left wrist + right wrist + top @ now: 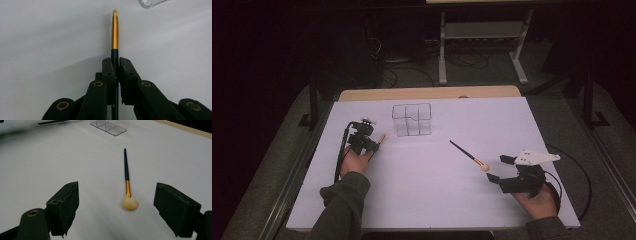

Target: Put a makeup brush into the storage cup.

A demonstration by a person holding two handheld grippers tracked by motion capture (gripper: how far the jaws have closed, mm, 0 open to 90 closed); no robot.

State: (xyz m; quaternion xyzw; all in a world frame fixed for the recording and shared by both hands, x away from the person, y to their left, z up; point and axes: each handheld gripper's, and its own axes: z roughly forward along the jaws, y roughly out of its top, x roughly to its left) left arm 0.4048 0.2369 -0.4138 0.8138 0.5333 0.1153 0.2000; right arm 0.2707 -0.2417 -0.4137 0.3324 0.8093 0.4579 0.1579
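Note:
A thin makeup brush (114, 32) with a dark handle, gold ferrule and small pale tip lies low over the white table (422, 190), and my left gripper (115, 67) is shut on its handle. In the high view this left gripper (364, 141) sits at the table's left, with the thin brush tip (382, 138) poking out toward the right. A larger brush (126, 170) with a fluffy cream head (130, 203) lies flat on the table just ahead of my right gripper (120, 207). That gripper is open and holds nothing. The high view shows the right gripper (499, 170) just right of the larger brush (469, 156).
A clear, compartmented acrylic organizer (412, 120) stands empty at the back centre of the table, to the right of the left gripper; its corner (152, 2) appears ahead of the thin brush tip. Cables trail from both grippers. A wooden edge (427, 93) borders the far side.

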